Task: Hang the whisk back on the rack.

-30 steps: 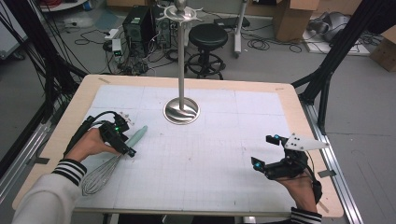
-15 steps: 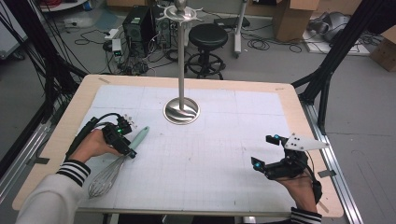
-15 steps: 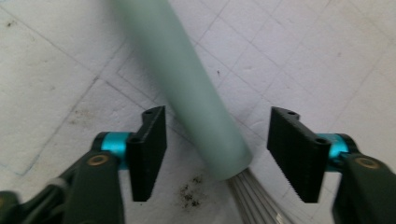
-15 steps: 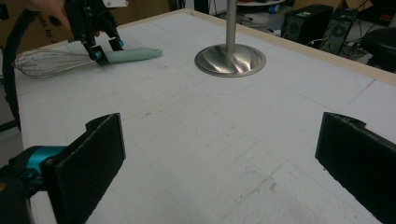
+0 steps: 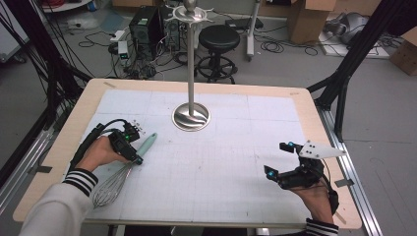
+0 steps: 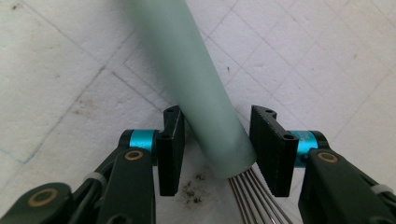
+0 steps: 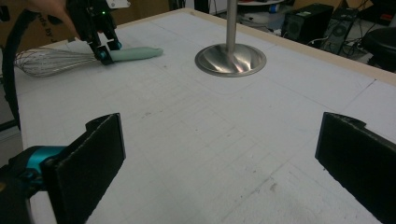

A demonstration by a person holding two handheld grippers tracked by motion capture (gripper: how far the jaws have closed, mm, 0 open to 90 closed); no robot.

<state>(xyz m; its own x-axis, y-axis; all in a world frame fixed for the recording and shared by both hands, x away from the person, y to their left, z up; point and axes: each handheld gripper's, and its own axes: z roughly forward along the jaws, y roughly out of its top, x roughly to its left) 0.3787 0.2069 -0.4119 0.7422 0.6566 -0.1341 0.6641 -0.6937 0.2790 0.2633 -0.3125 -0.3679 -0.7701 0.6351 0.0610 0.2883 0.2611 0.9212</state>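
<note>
Nearest the person's edge of the table (image 5: 314, 105), at lower right of the high view: right gripper (image 5: 279, 158) held low over the white gridded mat (image 5: 221, 162), jaws spread wide, nothing between them, grey three-cornered plate on top. At lower left, beyond a striped cuff (image 5: 80, 181): wire loops of the whisk (image 5: 109, 186) lying flat on the mat, pale green handle pointing up and away toward the middle. Across that handle, close to where the wires leave it: left gripper (image 5: 137, 156), jaws having just been closing, handle between them. Seen from the left gripper view: whisk handle (image 6: 201, 93) running between the two black pads (image 6: 170, 149), a narrow gap at the left pad, the right pad at or nearly at the handle's end, contact hard to call; not yet clamped. Farther off, past mid-table: round steel base of the utensil stand (image 5: 191, 117), its pole rising upright to a hooked top. Beyond the far edge, on the floor: black stool (image 5: 220, 37), computer tower (image 5: 143, 24), loose cables.
</note>
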